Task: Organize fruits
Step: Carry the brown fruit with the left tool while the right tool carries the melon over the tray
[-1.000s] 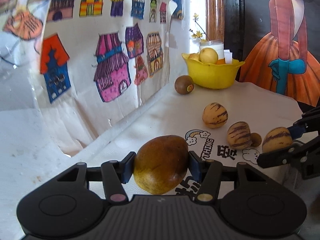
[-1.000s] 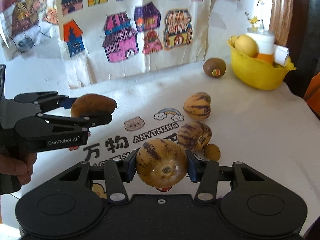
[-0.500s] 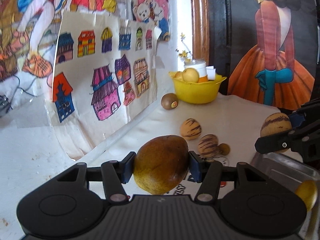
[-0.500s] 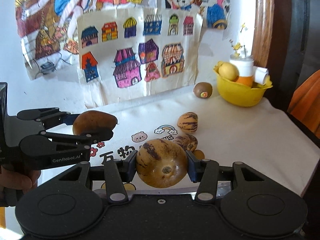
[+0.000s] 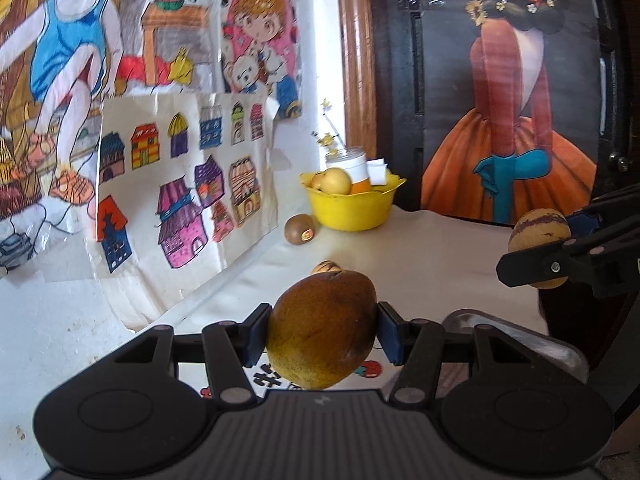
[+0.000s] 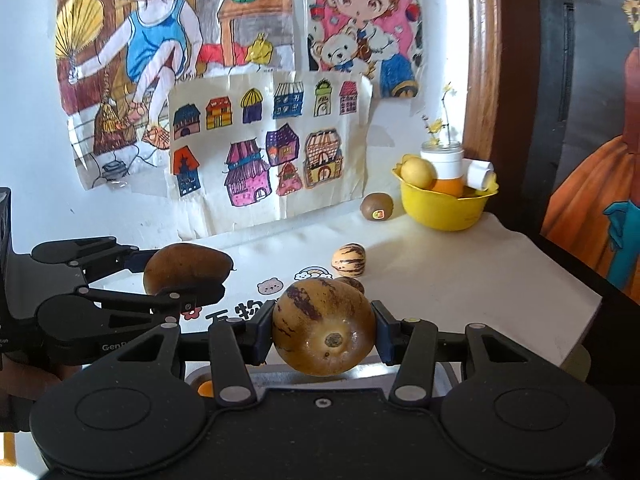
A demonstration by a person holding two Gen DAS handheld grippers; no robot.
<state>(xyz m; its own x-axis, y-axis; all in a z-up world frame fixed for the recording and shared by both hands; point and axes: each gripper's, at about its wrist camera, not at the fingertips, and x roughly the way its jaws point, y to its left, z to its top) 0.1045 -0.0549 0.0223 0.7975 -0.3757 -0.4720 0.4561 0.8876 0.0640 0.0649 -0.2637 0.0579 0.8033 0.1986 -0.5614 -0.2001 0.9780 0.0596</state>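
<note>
My left gripper [image 5: 322,330] is shut on a brown mango [image 5: 322,328], held in the air above the white cloth; the same mango [image 6: 186,268] shows at the left of the right wrist view. My right gripper [image 6: 323,334] is shut on a yellow purple-striped melon [image 6: 323,326], which also appears at the right edge of the left wrist view as a striped melon [image 5: 538,236]. A metal tray [image 5: 520,340] lies just below and in front of both grippers; a small orange fruit [image 6: 206,389] peeks out in it.
On the cloth lie a striped melon [image 6: 349,261] and another partly hidden one [image 6: 352,282]. A kiwi [image 6: 377,208] sits by a yellow bowl [image 6: 448,204] holding fruit and a white jar at the back. Drawings hang on the wall [image 6: 264,160]; the table edge [image 6: 576,320] runs at right.
Both grippers have risen and pulled back from the cloth with their fruits still held. The loose fruits and the bowl look smaller and farther, and the metal tray has come into view below.
</note>
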